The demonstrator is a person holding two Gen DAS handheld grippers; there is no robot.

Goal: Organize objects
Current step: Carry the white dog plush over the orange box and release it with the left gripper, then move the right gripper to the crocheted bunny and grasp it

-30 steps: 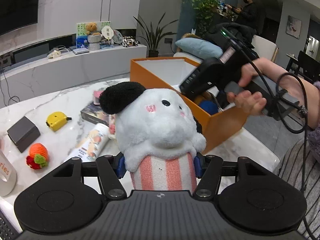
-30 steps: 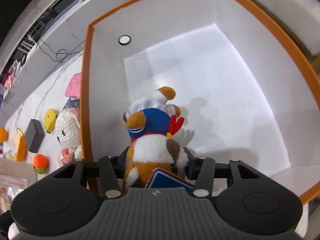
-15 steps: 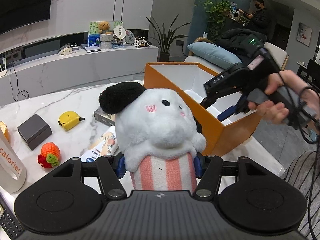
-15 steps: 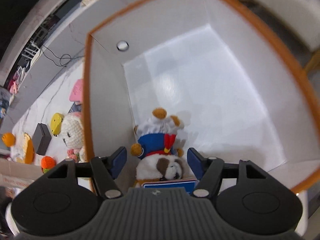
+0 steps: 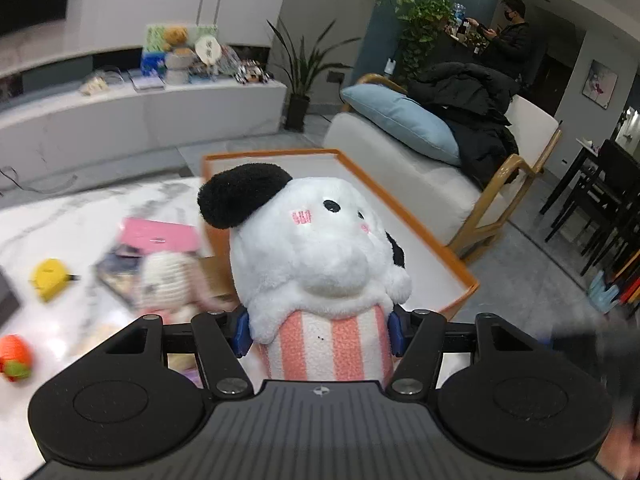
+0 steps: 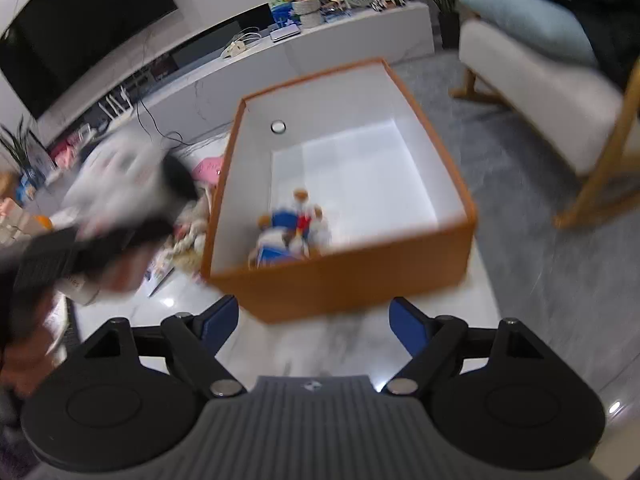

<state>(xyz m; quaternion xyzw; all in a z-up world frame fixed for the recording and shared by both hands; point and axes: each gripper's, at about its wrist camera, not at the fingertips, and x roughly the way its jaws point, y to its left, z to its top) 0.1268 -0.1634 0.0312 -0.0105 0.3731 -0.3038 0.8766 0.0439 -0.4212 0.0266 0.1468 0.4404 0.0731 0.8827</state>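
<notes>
Left gripper [image 5: 318,330]: blue pads pinching the striped pink-and-white lower body of a white plush dog with black ears [image 5: 316,248], one pad on each side. Plush is upright, face up toward the camera, held above the white marble table [image 5: 72,216], in front of the orange cardboard box with white interior [image 5: 460,268].

Right gripper [image 6: 312,320]: jaws spread, nothing between them. It hangs above the table just off the box's near wall [image 6: 340,276].

Box sits at the table's right edge, open top. Inside, in the near-left corner against the left wall: small brown-and-white plush bear in blue outfit and white hat [image 6: 292,224], lying on the box floor, blurred. Rest of the box floor is bare white.

On the table left of the box, all motion-blurred: cream crocheted doll [image 5: 168,280] right beside the box's left wall, pink flat case [image 5: 160,234] behind it, yellow tape measure [image 5: 50,278] further left, orange knitted fruit toy [image 5: 14,358] near the table's left edge.

From the right wrist view the left gripper and its plush show as a blur at left, beside the box.
</notes>
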